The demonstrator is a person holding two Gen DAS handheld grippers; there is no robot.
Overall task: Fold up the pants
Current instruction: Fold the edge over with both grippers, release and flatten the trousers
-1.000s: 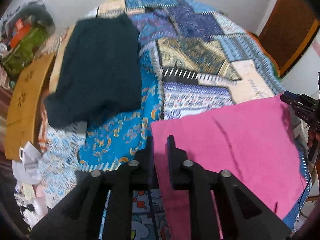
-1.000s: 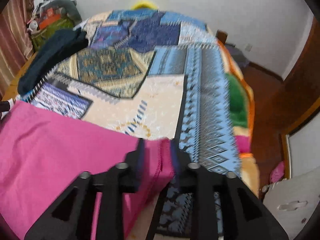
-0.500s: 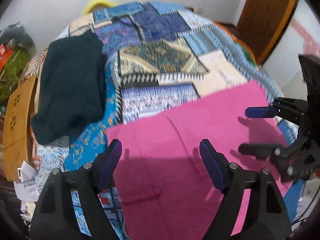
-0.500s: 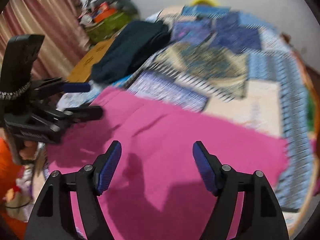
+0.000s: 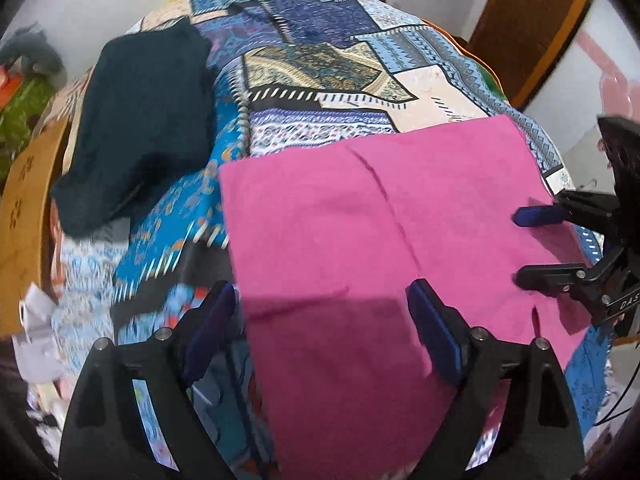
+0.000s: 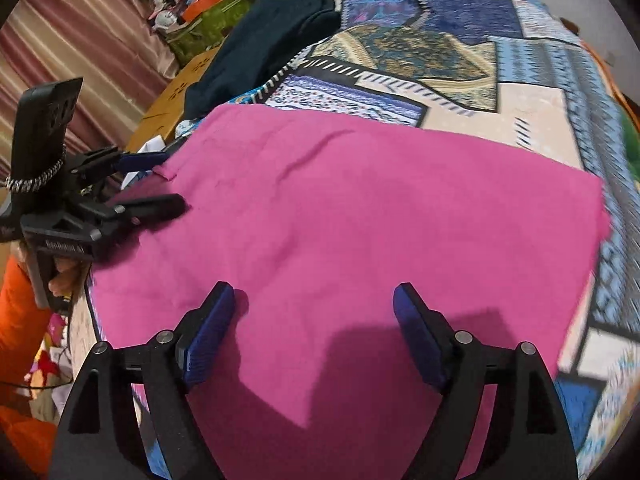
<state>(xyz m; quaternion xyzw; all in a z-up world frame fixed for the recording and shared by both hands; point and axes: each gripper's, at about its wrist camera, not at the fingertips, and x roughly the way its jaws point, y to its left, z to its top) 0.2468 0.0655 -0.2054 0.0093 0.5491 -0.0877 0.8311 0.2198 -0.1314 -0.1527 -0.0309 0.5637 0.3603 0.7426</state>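
Pink pants [image 5: 360,232] lie folded flat on a patchwork bed cover [image 5: 320,68], and show wide in the right wrist view [image 6: 380,216]. My left gripper [image 5: 320,320] is open and empty above the pants' near left edge; it also shows in the right wrist view [image 6: 148,180] at the pants' left side. My right gripper [image 6: 316,320] is open and empty above the pants' near edge; it also shows in the left wrist view [image 5: 536,244] over the pants' right side.
A dark folded garment [image 5: 144,120] lies on the bed to the left, also in the right wrist view [image 6: 260,40]. A wooden bed board [image 5: 28,196] and clutter [image 6: 200,4] stand beyond it. A wooden door [image 5: 532,28] is at the right.
Both grippers were shut on the pants' edges a second ago. They have let go, opened wide and drawn back above the pants, which now lie flat.
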